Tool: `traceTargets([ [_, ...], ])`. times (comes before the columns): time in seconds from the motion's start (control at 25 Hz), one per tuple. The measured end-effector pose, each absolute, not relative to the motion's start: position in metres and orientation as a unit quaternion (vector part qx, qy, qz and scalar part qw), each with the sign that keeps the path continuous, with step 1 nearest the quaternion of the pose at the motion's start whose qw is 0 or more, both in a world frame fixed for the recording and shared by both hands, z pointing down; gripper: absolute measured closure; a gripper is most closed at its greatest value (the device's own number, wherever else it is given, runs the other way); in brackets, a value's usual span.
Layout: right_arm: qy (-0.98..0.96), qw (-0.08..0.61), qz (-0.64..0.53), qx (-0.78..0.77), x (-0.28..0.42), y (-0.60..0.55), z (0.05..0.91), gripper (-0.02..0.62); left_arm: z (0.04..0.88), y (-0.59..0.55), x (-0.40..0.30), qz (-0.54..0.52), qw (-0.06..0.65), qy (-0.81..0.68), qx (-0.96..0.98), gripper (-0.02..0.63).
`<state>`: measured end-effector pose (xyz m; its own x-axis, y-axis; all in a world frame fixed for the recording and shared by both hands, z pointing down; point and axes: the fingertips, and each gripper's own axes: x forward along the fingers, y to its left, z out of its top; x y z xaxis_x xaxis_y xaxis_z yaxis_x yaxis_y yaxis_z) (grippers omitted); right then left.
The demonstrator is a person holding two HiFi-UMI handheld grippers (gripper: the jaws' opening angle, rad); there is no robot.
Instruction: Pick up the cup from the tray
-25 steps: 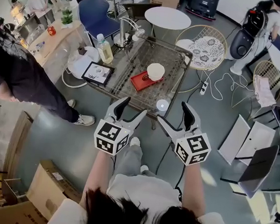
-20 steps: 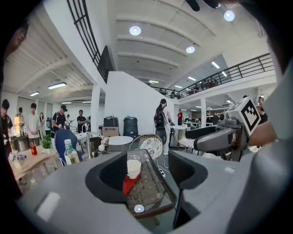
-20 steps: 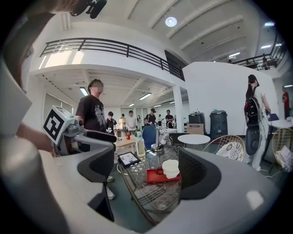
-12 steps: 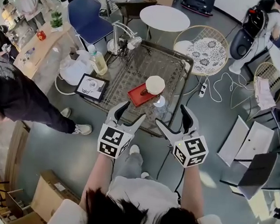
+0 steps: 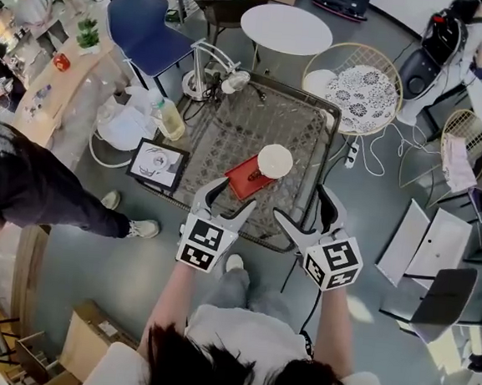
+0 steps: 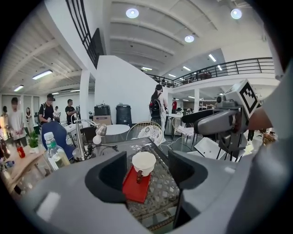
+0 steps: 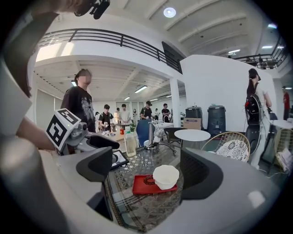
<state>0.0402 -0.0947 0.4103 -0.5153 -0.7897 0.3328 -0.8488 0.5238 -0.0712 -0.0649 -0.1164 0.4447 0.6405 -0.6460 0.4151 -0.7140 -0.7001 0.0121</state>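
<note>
- A glass-topped table (image 5: 293, 125) with a woven pattern under the glass stands on the grey floor.
- A desk lamp (image 5: 208, 67) stands at its far left corner.
- A clear bottle (image 5: 171, 119) of yellowish liquid stands at its left edge, with a black-framed picture (image 5: 155, 162) lying near it.
- A blue chair (image 5: 146, 32) stands beyond the table on the left.
- A round white table (image 5: 286, 28) stands farther back.
- A round wicker chair (image 5: 357, 87) with a patterned cushion stands to the right.
- A wooden counter (image 5: 48, 95) on the left carries a potted plant (image 5: 88, 35).
- A person in dark clothes (image 5: 31, 190) stands at the left.
- A cardboard box (image 5: 97, 347) lies at the lower left.
</note>
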Motion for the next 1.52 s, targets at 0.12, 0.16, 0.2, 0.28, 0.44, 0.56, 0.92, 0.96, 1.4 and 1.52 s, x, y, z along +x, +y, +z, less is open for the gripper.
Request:
traceTargets([
  [0.12, -0.865, 0.144, 0.119, 0.466, 0.038, -0.104, 0.42, 0.121, 0.454, -0.126, -0.065, 0.2, 0.092, -0.376, 0.9, 0.331],
  [0.16, -0.865, 0.147, 0.12, 0.464, 0.038, -0.107, 0.423, 0.12, 0.458, -0.13, -0.064, 0.206, 0.092, -0.374, 0.899, 0.331],
  [0.2, -0.865, 0.15, 0.12, 0.463, 0.039, -0.111, 0.425, 0.118, 0.464, -0.133, -0.063, 0.218, 0.09, -0.372, 0.898, 0.331],
  [0.28, -0.866, 0.155, 0.12, 0.461, 0.04, -0.12, 0.428, 0.115, 0.48, -0.14, -0.06, 0.249, 0.086, -0.362, 0.894, 0.331],
  [0.44, -0.867, 0.164, 0.127, 0.453, 0.045, -0.14, 0.44, 0.11, 0.505, -0.153, -0.053, 0.272, 0.097, -0.351, 0.891, 0.331],
  [0.56, -0.867, 0.176, 0.134, 0.447, 0.051, -0.153, 0.453, 0.107, 0.525, -0.161, -0.045, 0.292, 0.102, -0.344, 0.887, 0.331],
  [0.92, -0.867, 0.267, 0.103, 0.408, 0.054, -0.186, 0.511, 0.066, 0.588, -0.191, -0.027, 0.37, 0.096, -0.306, 0.872, 0.331],
  [0.96, -0.867, 0.265, 0.11, 0.408, 0.054, -0.19, 0.517, 0.066, 0.595, -0.193, -0.027, 0.377, 0.097, -0.302, 0.87, 0.331],
  [1.4, -0.858, 0.326, 0.112, 0.38, 0.055, -0.215, 0.597, 0.052, 0.642, -0.204, -0.024, 0.423, 0.074, -0.272, 0.861, 0.367],
  [1.52, -0.859, 0.328, 0.116, 0.375, 0.052, -0.221, 0.611, 0.052, 0.647, -0.206, -0.022, 0.425, 0.06, -0.264, 0.864, 0.371],
])
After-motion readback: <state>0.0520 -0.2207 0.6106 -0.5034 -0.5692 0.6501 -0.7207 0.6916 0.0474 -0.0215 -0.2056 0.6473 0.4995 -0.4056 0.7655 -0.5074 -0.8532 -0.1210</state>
